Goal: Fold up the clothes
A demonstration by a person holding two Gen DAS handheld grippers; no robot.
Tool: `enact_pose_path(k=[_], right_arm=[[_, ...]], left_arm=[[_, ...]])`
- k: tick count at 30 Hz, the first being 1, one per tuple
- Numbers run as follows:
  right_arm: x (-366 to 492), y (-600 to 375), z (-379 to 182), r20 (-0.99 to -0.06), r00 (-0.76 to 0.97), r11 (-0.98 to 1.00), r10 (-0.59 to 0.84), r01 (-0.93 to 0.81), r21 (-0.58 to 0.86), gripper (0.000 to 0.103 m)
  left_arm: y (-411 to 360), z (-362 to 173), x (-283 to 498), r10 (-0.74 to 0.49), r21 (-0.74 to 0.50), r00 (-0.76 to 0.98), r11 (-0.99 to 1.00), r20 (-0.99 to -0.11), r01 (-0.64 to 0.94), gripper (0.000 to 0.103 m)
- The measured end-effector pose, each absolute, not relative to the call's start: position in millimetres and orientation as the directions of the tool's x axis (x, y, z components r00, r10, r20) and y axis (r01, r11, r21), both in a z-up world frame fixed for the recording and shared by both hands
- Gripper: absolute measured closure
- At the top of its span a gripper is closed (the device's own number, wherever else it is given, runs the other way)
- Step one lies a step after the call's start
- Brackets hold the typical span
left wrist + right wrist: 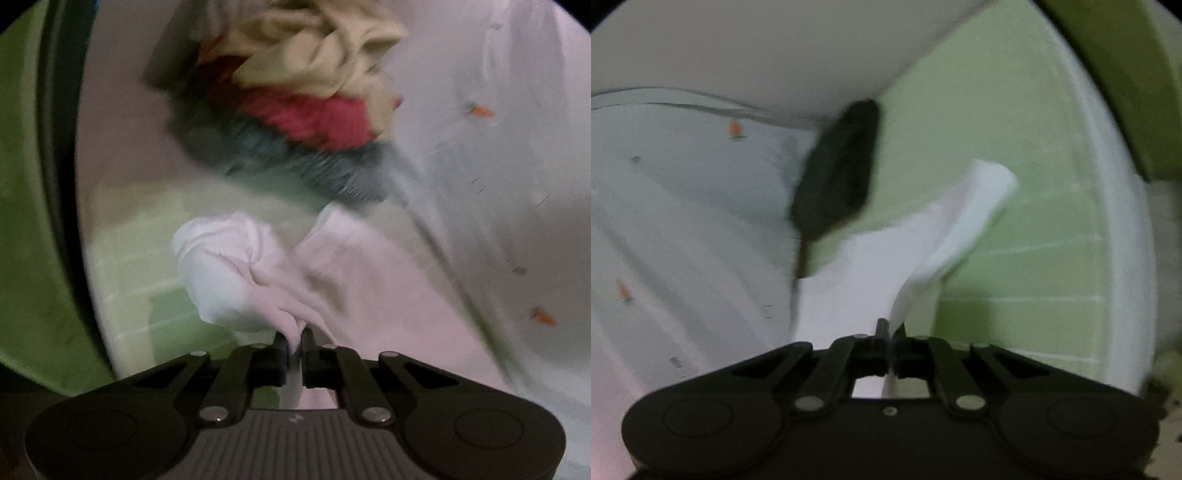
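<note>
My left gripper [294, 338] is shut on a bunched fold of a white garment [236, 273], which hangs crumpled ahead of the fingers above the surface. My right gripper [889, 332] is shut on another edge of the white garment [923, 236]; the cloth rises from the jaws and a folded flap sticks out to the upper right. A dark blurred shape [838, 173], probably the other gripper, hangs beyond the cloth in the right wrist view. Both views are motion-blurred.
A pile of clothes [295, 107] in cream, red and blue-grey lies ahead of the left gripper. A white sheet with small orange prints [480, 184] covers the surface; it also shows in the right wrist view [683, 221]. A green tiled wall [1015, 184] stands behind.
</note>
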State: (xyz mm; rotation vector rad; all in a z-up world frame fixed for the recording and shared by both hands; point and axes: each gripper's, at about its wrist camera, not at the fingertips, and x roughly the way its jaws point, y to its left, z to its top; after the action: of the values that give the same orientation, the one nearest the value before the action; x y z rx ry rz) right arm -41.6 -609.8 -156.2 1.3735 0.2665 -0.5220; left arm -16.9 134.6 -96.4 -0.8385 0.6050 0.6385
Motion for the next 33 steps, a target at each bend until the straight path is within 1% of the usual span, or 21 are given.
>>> enact_pose_path(k=[6,10,11,13,16,20,22,26,28,30,31,32,33], right_arm=[[-28,-622,-92,-0.314,0.928,0.202,-0.200,0.353,0.914,0.101],[-22,-625,-42,-0.225,0.955,0.327,-0.194,0.279,0.903,0.101],[-20,-625,-34,-0.220,0.956,0.375,-0.195,0.280,0.884,0.101],[-13,-625,-28,-0.248,0.948,0.454,-0.198,0.313,0.834,0.101],[-7,-627,-35,-0.276,0.942,0.450,-0.189,0.333,0.829,0.101],[3,-635,-39,-0.298,0.939,0.452,-0.174,0.345,0.823,0.101],[6,-639,-40,-0.290,0.943,0.463,-0.162,0.332,0.822,0.101],[38,-638,-32,-0.255,0.956,0.502,-0.145,0.294,0.813,0.101],[74,-639,-24,-0.243,0.963,0.529,-0.114,0.266,0.806,0.101],[126,-640,-16,-0.214,0.974,0.573,-0.068,0.214,0.791,0.101],[156,-641,-14,-0.203,0.979,0.575,-0.031,0.184,0.797,0.101],[193,-643,-16,-0.193,0.981,0.546,0.026,0.148,0.824,0.101],[230,-645,-21,-0.183,0.980,0.509,0.080,0.118,0.853,0.100]], left_arm=[[118,-41,-2,0.298,-0.538,0.746,0.542,-0.595,-0.646,0.096],[105,-10,-1,0.314,-0.530,0.783,0.597,-0.536,-0.602,0.096],[104,-6,-2,0.314,-0.528,0.789,0.606,-0.528,-0.595,0.096],[104,-9,-2,0.306,-0.543,0.784,0.585,-0.541,-0.603,0.096],[104,-23,-1,0.311,-0.539,0.755,0.550,-0.577,-0.639,0.097],[103,-32,-2,0.298,-0.556,0.755,0.531,-0.584,-0.639,0.097],[101,-31,2,0.304,-0.561,0.757,0.525,-0.579,-0.640,0.097],[100,-23,24,0.310,-0.573,0.775,0.535,-0.551,-0.621,0.097],[105,-17,54,0.296,-0.581,0.796,0.558,-0.529,-0.593,0.097],[112,-13,97,0.281,-0.575,0.816,0.595,-0.505,-0.561,0.097],[117,-12,125,0.277,-0.559,0.816,0.615,-0.507,-0.556,0.096],[122,-14,154,0.285,-0.534,0.806,0.629,-0.518,-0.566,0.092],[126,-19,183,0.302,-0.517,0.791,0.624,-0.532,-0.586,0.084]])
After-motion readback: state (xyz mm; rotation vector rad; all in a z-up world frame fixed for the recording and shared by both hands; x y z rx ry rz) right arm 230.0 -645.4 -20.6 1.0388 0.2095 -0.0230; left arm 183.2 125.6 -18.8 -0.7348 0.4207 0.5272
